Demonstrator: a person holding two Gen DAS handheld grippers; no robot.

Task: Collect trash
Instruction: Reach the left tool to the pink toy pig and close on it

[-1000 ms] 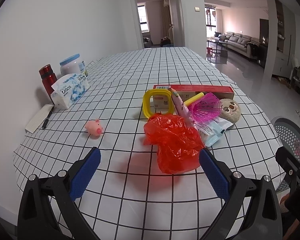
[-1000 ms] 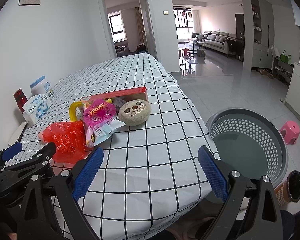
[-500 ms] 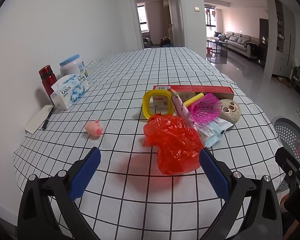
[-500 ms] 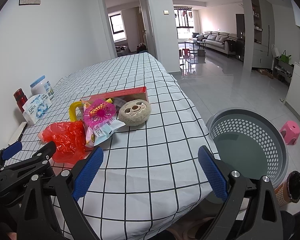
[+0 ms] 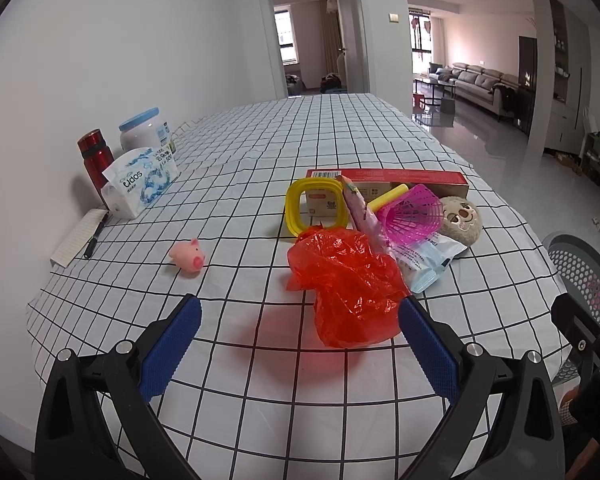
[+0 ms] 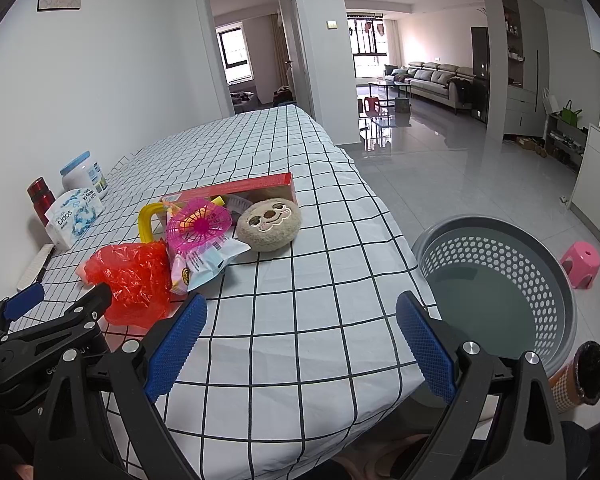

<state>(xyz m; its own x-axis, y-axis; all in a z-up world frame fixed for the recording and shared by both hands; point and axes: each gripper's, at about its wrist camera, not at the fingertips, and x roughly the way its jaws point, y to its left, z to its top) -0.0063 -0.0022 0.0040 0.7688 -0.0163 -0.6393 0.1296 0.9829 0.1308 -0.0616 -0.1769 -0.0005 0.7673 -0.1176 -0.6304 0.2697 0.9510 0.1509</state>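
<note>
Your left gripper (image 5: 300, 316) is spread wide, nothing between the blue pads (image 5: 171, 350), hovering low over the checked tablecloth (image 5: 340, 140) at the near edge. The red plastic bag (image 5: 346, 286) sits crumpled on the cloth just ahead, nearer the right-hand pad than the left, not touched as far as I can tell. Behind it, touching or overlapping: a white-and-blue wrapper (image 5: 426, 258), a pink mesh basket (image 5: 414, 216) tipped on its side, a yellow square frame (image 5: 316, 208) standing on edge, and a long red box (image 5: 400, 178) at the back. A plush sloth face (image 5: 460, 216) sits at the right end of the pile. A small pink pig toy (image 5: 188, 258) lies alone, well left of the bag. Your right gripper (image 6: 300, 336) is also wide open and empty, over the table's right corner. The grey perforated bin (image 6: 496, 280) stands on the floor just beside that corner, with no trash visible in it. Tissue pack (image 5: 140, 182), red flask (image 5: 96, 160) and white jar (image 5: 144, 130) are against the wall, well apart from the pile.
</note>
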